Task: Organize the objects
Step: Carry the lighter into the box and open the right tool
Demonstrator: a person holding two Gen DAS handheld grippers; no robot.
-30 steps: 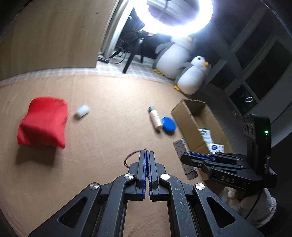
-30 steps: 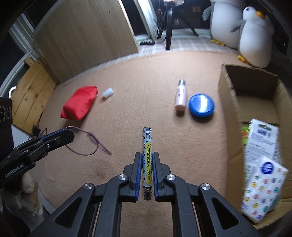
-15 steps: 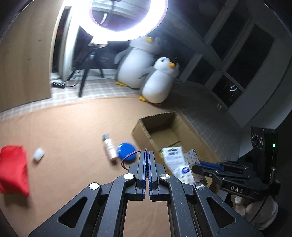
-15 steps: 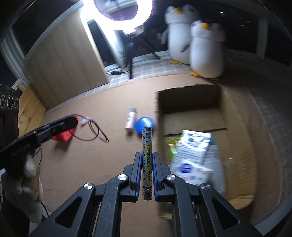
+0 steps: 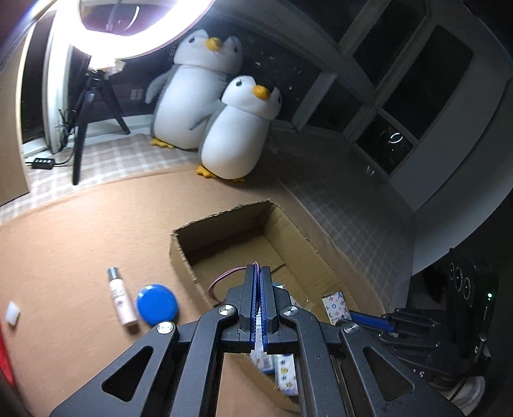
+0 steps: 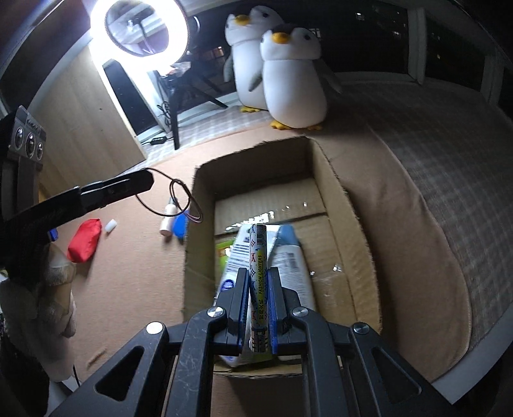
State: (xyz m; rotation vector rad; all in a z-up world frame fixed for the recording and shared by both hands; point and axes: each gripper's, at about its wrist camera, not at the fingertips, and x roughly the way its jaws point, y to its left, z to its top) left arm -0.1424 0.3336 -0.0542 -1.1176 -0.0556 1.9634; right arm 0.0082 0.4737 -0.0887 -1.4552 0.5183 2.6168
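My right gripper (image 6: 259, 288) has its fingers clamped on the lighter tube (image 6: 258, 266) above the cardboard box (image 6: 336, 192); my left gripper (image 5: 257, 288) pinches the thin cord (image 5: 224, 277).

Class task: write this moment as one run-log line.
left gripper: shut on thin purple cord loop | right gripper: shut on patterned lighter | both above open cardboard box

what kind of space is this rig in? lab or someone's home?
Probably a room in a home, set up for filming: two plush grey-and-white penguins sit on a checked mat by dark windows, a bright ring light on a tripod stands nearby, and a brown cardboard box sits on tan carpet.
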